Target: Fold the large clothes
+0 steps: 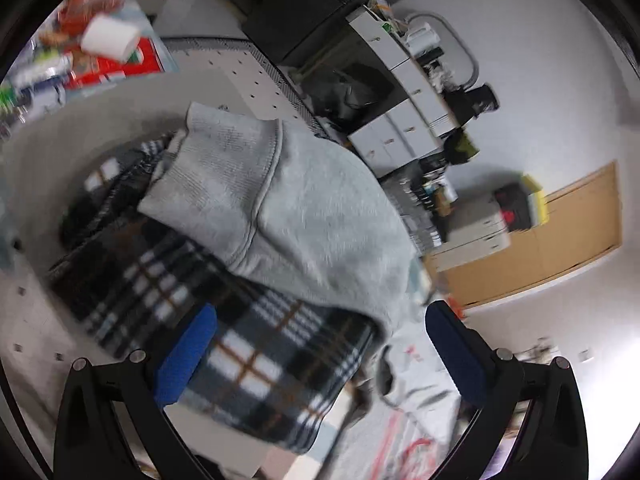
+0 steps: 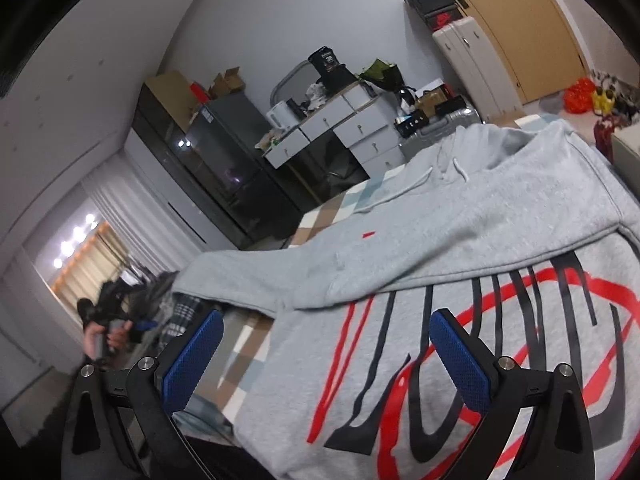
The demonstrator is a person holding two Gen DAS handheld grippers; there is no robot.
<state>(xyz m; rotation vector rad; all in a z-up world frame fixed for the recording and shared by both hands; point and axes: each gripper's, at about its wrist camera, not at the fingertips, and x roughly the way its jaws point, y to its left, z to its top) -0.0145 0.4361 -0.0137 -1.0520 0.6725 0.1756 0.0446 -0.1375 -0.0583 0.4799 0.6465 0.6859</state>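
A grey hoodie (image 2: pixel 460 240) with a red and black print lies spread on the bed, one sleeve (image 2: pixel 280 276) folded across its front. My right gripper (image 2: pixel 326 358) hovers over the print, open, with nothing between its blue pads (image 2: pixel 460 356). In the left wrist view the sleeve's ribbed cuff (image 1: pixel 224 168) rests on a dark plaid garment (image 1: pixel 248 360). My left gripper (image 1: pixel 322 356) stands open just above the plaid cloth and the sleeve (image 1: pixel 320 232). The picture is blurred there. A hand holds that left gripper (image 2: pixel 116 316) at the far left of the right wrist view.
A checked bedsheet (image 2: pixel 320 216) shows beside the hoodie. Beyond the bed stand white drawers (image 2: pixel 352 128), a dark fridge (image 2: pixel 224 136), a suitcase (image 2: pixel 472 68) and a wooden door (image 2: pixel 520 12). A paper roll (image 1: pixel 110 36) and red packs (image 1: pixel 120 64) lie on a shelf.
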